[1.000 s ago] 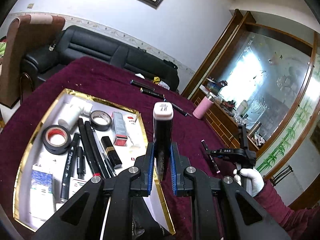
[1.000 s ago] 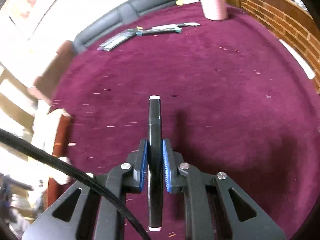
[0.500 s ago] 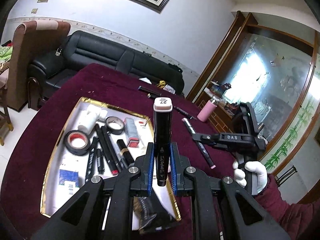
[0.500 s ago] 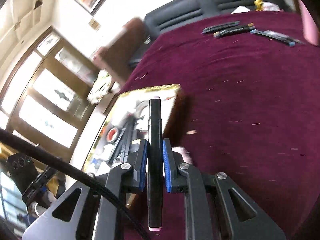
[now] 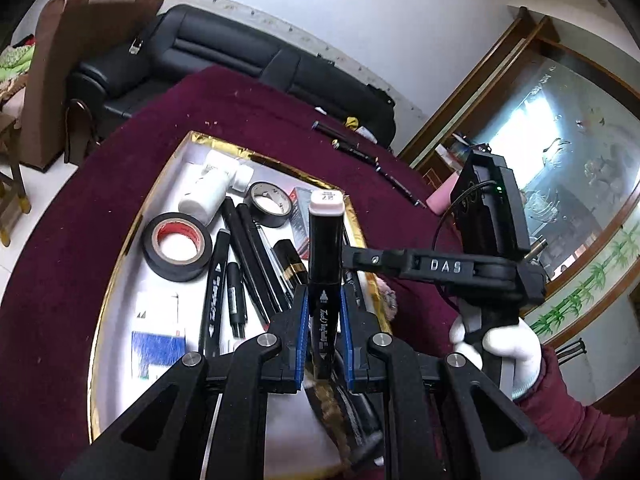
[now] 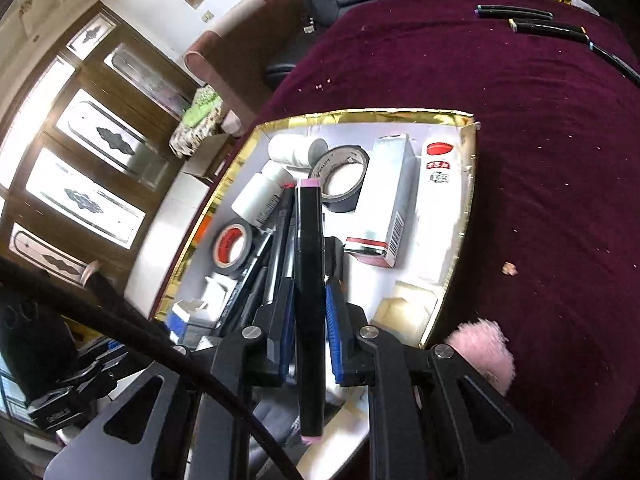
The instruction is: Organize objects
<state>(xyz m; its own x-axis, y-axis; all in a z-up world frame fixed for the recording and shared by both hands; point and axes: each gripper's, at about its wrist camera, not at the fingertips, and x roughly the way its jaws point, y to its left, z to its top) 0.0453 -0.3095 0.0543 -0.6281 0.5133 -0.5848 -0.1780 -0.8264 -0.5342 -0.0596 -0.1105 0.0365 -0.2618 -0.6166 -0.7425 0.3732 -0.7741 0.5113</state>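
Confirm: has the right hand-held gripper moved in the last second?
Yes. The right hand-held gripper, shut on its marker, swung from bare red cloth to over the gold-rimmed tray.

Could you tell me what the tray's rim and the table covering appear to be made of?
The tray rim looks like gold metallic foil over card: it is shiny, creased and wrinkled at the corners. The table covering looks like dark maroon velvet or a similar napped cloth: matte, with lint specks clinging to it.

Two tape rolls (image 5: 177, 251), two white bottles (image 5: 206, 196), three loose pens (image 6: 516, 12) on cloth.
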